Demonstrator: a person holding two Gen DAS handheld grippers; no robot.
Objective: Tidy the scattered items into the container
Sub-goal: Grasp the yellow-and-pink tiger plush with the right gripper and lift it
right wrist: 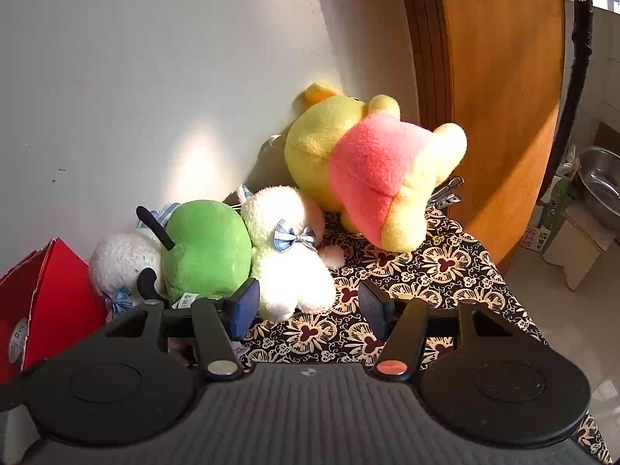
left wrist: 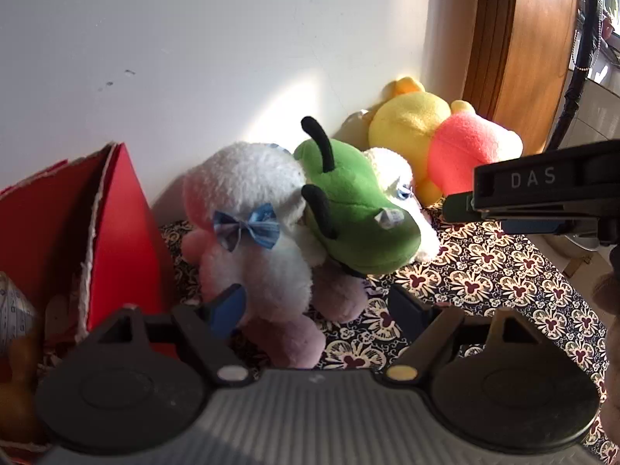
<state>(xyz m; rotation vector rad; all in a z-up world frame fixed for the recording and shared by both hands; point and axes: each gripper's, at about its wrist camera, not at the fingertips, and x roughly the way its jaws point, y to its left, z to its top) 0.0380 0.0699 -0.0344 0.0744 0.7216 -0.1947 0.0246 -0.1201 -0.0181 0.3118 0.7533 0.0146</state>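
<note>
Red box: standing open-topped to the left of the left gripper, at the table's far left.
Left gripper: hovering with jaws spread wide, holding nothing, the white plush lying just ahead between its fingers.
Green plush: resting on top of the white plush, ahead and slightly right.
Right gripper: hanging open and empty, the green plush ahead-left.
Yellow-and-pink plush: leaning against the wall ahead of the right gripper.
</note>
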